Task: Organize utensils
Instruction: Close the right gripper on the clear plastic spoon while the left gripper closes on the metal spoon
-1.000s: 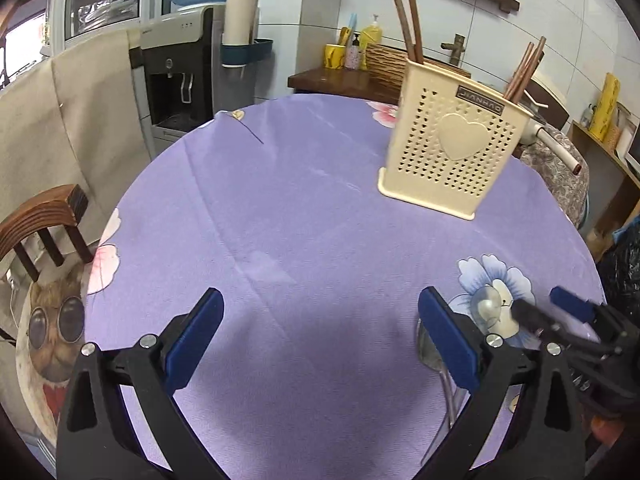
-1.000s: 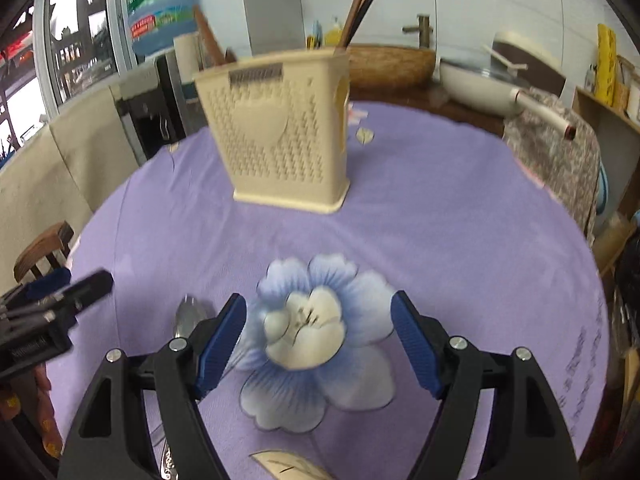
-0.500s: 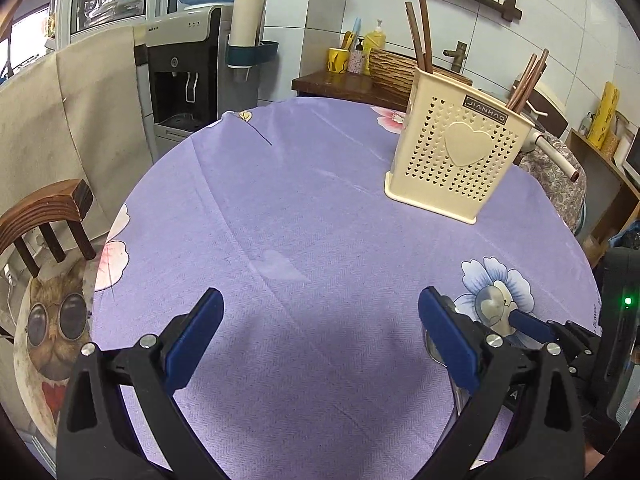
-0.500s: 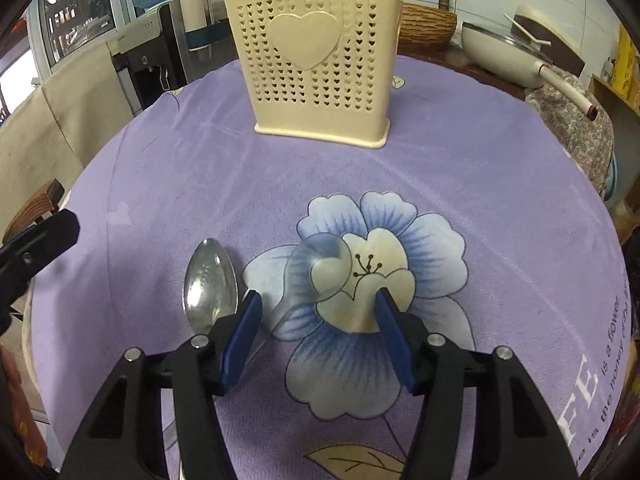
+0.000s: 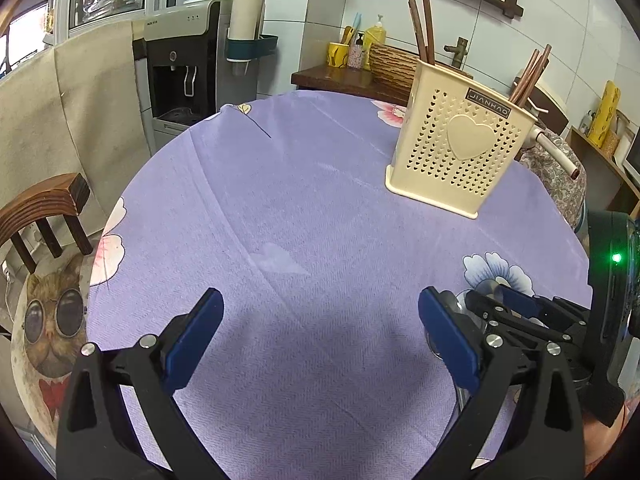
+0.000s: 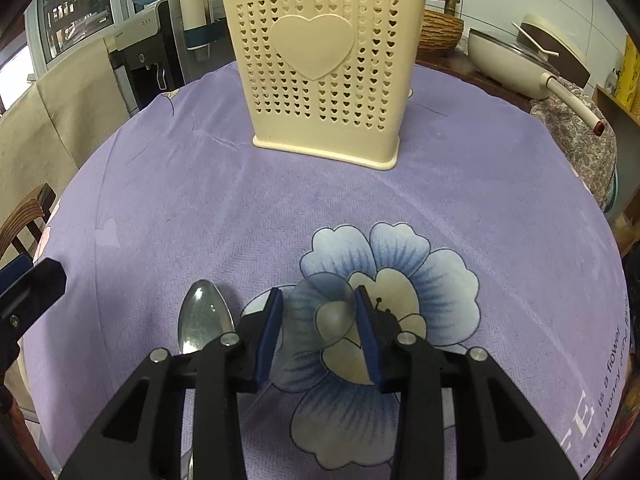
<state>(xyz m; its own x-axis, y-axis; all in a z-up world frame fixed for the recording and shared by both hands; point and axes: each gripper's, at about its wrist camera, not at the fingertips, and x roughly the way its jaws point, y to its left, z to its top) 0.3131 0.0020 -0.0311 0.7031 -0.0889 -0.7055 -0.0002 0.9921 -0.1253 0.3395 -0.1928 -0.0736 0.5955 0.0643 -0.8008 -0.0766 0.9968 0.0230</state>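
Clear plastic spoon: transparent, bowl lying on the blue flower print of the purple cloth, at about 6 o'clock on the surface in the right wrist view. It sits between the blue pads of the right tongs; the jaws are closing around it, and whether the pads already press on it cannot be told.

Metal spoon: steel, bowl upward toward the holder, lying flat just beside the right tongs' left finger, at about 7 o'clock. Its handle runs under the tongs' frame and out of sight.

Utensil holder: cream plastic, perforated with small hearts and one large raised heart, label reading JIANHAO at the rim. Upright at 12 o'clock, well apart from both spoons. Brown chopsticks stand in it, some at each end.

Left tongs: jaws wide, nothing between them, hovering over bare purple cloth at 6 o'clock in the left wrist view. The right tongs appear at 4 o'clock of that view, just beside the left tongs' right finger.

Surroundings: water dispenser at 11 o'clock beyond the surface; wooden chair at 9 o'clock; cream pan at 2 o'clock on a side counter.
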